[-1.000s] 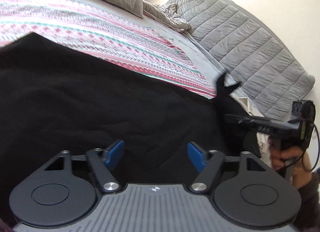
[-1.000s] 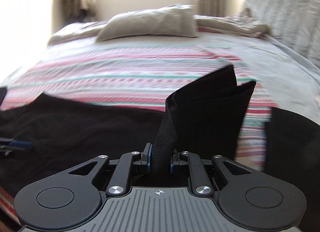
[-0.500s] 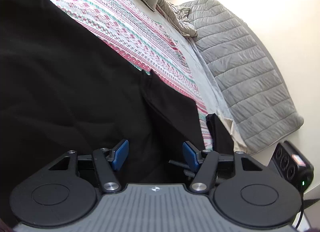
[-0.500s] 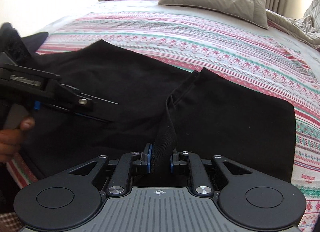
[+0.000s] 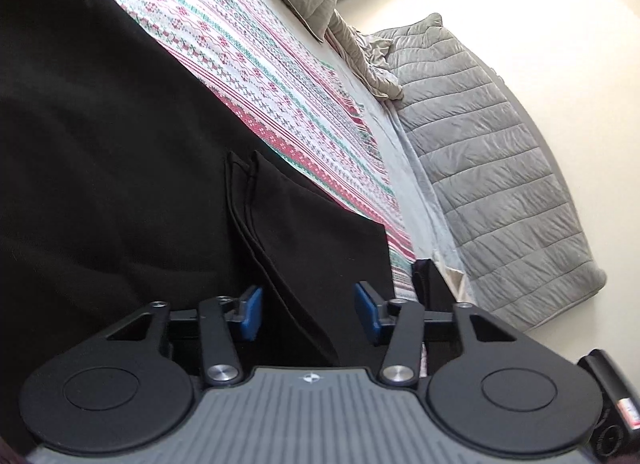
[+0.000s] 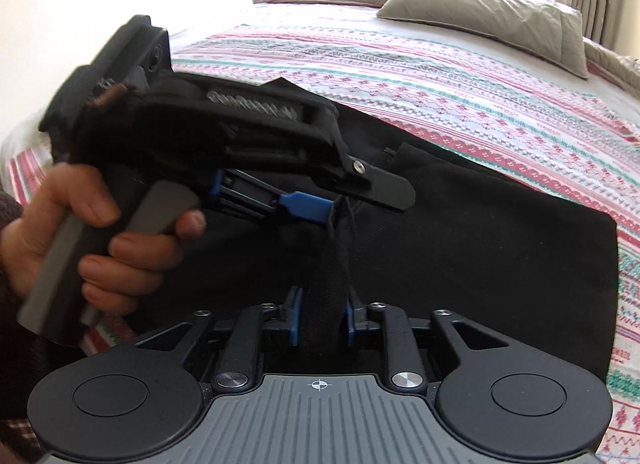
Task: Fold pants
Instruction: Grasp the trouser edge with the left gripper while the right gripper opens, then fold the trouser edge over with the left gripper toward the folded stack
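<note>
Your black pants (image 5: 120,152) lie spread on the bed's patterned blanket (image 5: 256,52), folded over, with the doubled hem edge running toward your left claw (image 5: 308,314). The dark cloth swallows most creases, so the layers are hard to count. That claw's jaws are closing around the folded edge, pads not yet pressing (cloth sits between them). Your right claw (image 6: 322,322) has a bunched strip of the pants between its blue pads while its jaws are opening; whether the pads press on it you cannot tell. Your left hand (image 6: 100,236) on the trigger hides the pants' near left part. Far and right, open blanket lies before the grey pillow (image 6: 492,20). No writing is legible.
</note>
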`<state>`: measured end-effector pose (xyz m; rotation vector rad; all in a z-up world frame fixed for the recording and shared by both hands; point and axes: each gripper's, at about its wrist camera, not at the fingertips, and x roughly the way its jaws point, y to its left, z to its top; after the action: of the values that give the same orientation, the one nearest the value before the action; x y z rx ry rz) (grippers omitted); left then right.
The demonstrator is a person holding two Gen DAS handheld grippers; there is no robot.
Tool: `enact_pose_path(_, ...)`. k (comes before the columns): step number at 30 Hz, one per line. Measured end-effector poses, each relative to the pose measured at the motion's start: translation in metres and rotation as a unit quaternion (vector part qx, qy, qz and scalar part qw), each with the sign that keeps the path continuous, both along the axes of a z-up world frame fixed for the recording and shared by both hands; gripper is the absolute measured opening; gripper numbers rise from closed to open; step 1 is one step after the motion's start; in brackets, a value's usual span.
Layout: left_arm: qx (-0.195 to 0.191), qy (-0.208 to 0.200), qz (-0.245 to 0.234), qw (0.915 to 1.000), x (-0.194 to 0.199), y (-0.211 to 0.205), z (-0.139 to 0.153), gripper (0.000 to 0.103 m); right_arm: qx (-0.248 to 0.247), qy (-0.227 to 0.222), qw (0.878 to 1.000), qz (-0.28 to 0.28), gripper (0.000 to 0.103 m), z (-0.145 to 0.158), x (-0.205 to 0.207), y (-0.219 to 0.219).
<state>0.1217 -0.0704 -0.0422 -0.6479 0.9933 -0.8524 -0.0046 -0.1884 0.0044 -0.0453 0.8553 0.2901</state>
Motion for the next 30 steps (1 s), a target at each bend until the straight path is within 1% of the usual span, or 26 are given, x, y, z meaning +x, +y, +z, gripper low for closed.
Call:
enact_pose_path(1,0.010,-0.006,0.003,0.9999,0.000,0.000,0.000,0.050,0.008,0.001,1.000,0.006,0.032,0.001,-0.001,-0.002)
enact_pose_path(2,0.023,-0.014,0.007,0.9996,-0.001,-0.001,0.000,0.041,0.018,0.003,1.000,0.013,0.041,0.002,-0.001,-0.003)
enact_pose_path(3,0.037,-0.024,0.013,0.9990,-0.002,-0.002,0.001,0.030,0.031,0.007,0.999,0.023,0.047,0.002,-0.003,-0.003)
enact_pose_path(4,0.051,-0.033,0.017,0.9980,-0.003,-0.003,0.001,0.025,0.042,0.009,0.999,0.031,0.058,0.005,-0.005,-0.005)
enact_pose_path(5,0.065,-0.044,0.022,0.9966,-0.005,-0.004,0.002,0.016,0.047,0.006,0.998,0.034,0.060,0.007,-0.007,-0.006)
enact_pose_path(8,0.086,-0.076,0.029,0.9929,-0.012,-0.003,0.007,0.016,0.040,-0.012,0.999,0.026,0.061,0.016,-0.015,-0.011)
enact_pose_path(11,0.106,-0.117,0.033,0.9868,-0.021,0.001,0.017,0.016,0.043,-0.019,0.999,-0.004,0.069,0.016,-0.020,-0.022)
enact_pose_path(14,0.123,-0.140,0.033,0.9820,-0.025,0.009,0.027,0.016,0.043,-0.020,0.998,-0.032,0.069,0.011,-0.023,-0.037)
enact_pose_path(16,0.137,-0.141,0.038,0.9799,-0.024,0.016,0.030,0.016,0.052,-0.014,0.997,-0.048,0.069,0.008,-0.020,-0.043)
enact_pose_path(19,0.151,-0.129,0.052,0.9787,-0.018,0.029,0.030,0.016,0.057,-0.007,0.996,-0.065,0.069,0.005,-0.018,-0.052)
enact_pose_path(21,0.158,-0.124,0.067,0.9773,-0.013,0.042,0.032,0.016,0.053,-0.003,0.996,-0.071,0.073,0.002,-0.017,-0.054)
enact_pose_path(22,0.161,-0.124,0.073,0.9763,-0.012,0.050,0.033,0.016,0.053,0.001,0.996,-0.073,0.077,0.001,-0.014,-0.055)
enact_pose_path(24,0.169,-0.122,0.087,0.9742,-0.010,0.064,0.034,0.016,0.049,0.003,0.996,-0.074,0.078,-0.001,-0.014,-0.054)
enact_pose_path(26,0.182,-0.125,0.101,0.9701,-0.009,0.073,0.037,0.016,0.039,0.005,0.997,-0.073,0.078,-0.003,-0.015,-0.053)
enact_pose_path(30,0.217,-0.141,0.133,0.9570,-0.010,0.097,0.042,0.016,0.021,0.008,0.998,-0.065,0.082,-0.006,-0.011,-0.047)
